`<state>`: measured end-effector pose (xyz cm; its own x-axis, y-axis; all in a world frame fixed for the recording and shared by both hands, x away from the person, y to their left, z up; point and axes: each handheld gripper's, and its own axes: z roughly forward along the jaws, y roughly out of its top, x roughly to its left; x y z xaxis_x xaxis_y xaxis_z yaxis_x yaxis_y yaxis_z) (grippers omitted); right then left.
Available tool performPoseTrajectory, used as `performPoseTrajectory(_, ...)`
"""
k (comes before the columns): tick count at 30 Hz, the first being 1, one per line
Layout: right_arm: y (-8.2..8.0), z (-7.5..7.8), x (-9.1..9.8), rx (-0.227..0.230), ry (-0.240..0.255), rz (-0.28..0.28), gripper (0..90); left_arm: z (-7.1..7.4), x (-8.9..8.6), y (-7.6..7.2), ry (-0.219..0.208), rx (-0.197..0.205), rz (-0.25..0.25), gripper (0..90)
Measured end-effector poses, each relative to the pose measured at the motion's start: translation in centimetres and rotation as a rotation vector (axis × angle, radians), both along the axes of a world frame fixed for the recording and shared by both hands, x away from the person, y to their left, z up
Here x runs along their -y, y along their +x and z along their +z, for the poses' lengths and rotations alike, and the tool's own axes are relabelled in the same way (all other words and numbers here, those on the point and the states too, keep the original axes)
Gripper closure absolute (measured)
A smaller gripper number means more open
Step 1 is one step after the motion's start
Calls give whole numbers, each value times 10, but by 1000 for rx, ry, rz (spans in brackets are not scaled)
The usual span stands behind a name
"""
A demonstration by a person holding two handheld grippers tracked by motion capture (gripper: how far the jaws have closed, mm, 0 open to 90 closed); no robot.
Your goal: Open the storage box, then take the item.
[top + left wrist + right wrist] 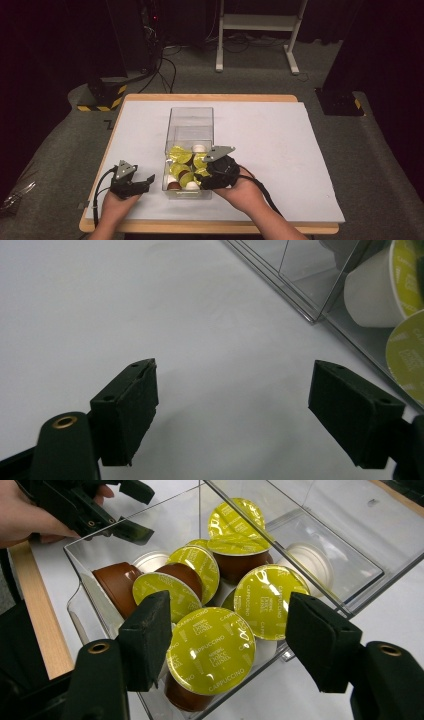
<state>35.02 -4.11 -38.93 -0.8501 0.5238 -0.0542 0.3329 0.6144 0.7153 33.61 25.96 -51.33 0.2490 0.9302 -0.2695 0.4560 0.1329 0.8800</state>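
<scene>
Over the near end of the clear box, my right tongs stand open, astride 1 yellow-lidded capsule without pressing it, placed for pickup. My left tongs rest open and empty on the bench, beside the box.

A wooden-edged table is covered by a pale sheet, which leaves a strip of wood bare along the edges. A clear plastic box is set directly on the sheet, left of the middle.
</scene>
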Motion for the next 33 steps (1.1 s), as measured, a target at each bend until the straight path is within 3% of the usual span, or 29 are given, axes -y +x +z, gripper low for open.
performPoseTrajectory(6, 3, 2, -3, -32, -28, 24, 348, 0, 1, 1, -19, 2, 0, 202)
performPoseTrajectory(18, 4, -3, -5, -32, -75, 45, 300, 0, 2, 1, -25, 0, 5, 202)
performPoseTrajectory(23, 4, -4, -6, -33, -80, 52, 297, 0, 1, 0, -2, -2, -8, 202)
performPoseTrajectory(25, 3, -5, -8, -32, -90, 61, 290, 0, 2, 1, -26, 0, 3, 202)
performPoseTrajectory(31, 4, -10, -13, -33, -128, 71, 282, 0, 0, 0, -14, 5, -13, 202)
performPoseTrajectory(33, 4, -12, -15, -36, -138, 79, 282, 0, 1, 0, -29, 8, -5, 202)
